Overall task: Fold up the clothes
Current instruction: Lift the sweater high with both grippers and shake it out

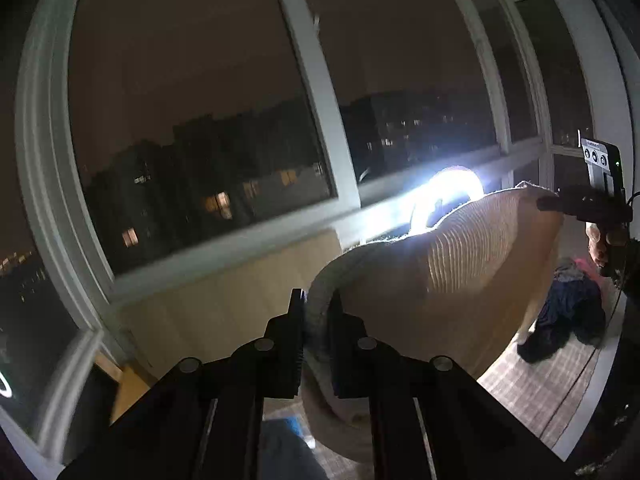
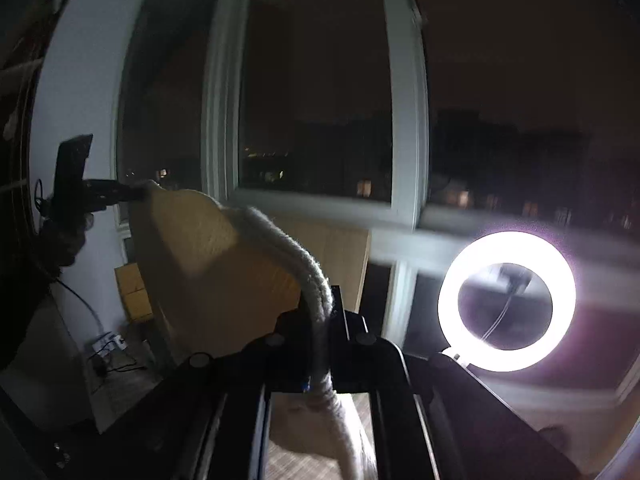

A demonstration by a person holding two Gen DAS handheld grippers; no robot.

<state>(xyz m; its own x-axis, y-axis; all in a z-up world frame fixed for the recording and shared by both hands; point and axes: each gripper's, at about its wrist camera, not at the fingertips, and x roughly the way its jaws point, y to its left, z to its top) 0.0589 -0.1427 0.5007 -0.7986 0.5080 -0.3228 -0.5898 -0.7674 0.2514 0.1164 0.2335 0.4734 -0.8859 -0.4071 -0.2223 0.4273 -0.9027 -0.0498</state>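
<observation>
A beige ribbed knit garment with a thick cream rolled hem [image 1: 452, 256] is held up in the air, stretched between the two tools in front of a white-framed window [image 1: 320, 92] that gives onto dark buildings. It is not lying on any surface; only its lower folds hang down towards the pale checked cloth [image 1: 532, 392] that covers the surface below.

The left gripper [image 1: 316, 308] is closed on the cream hem, which is seen pinched between its black fingers [image 1: 294, 320]. The right gripper [image 2: 330, 312] is likewise clamped on the same thick edge, the cord-like hem being drawn up through its fingers [image 2: 344, 320]. In the left wrist view the right gripper is seen far to the right, gripping the opposite end of the garment's top edge.

The garment is judged to be held by two separated points of one edge so that its weight pulls it flat and creases drop out before it is laid down for folding. A wide spacing keeps the top edge taut.

A pile of dark blue and pink clothes [image 1: 568, 312] is left at the far side of the checked cloth, apparently waiting. A bright white ring light [image 2: 506, 300] stands beside the window, evidently placed to light the work.
</observation>
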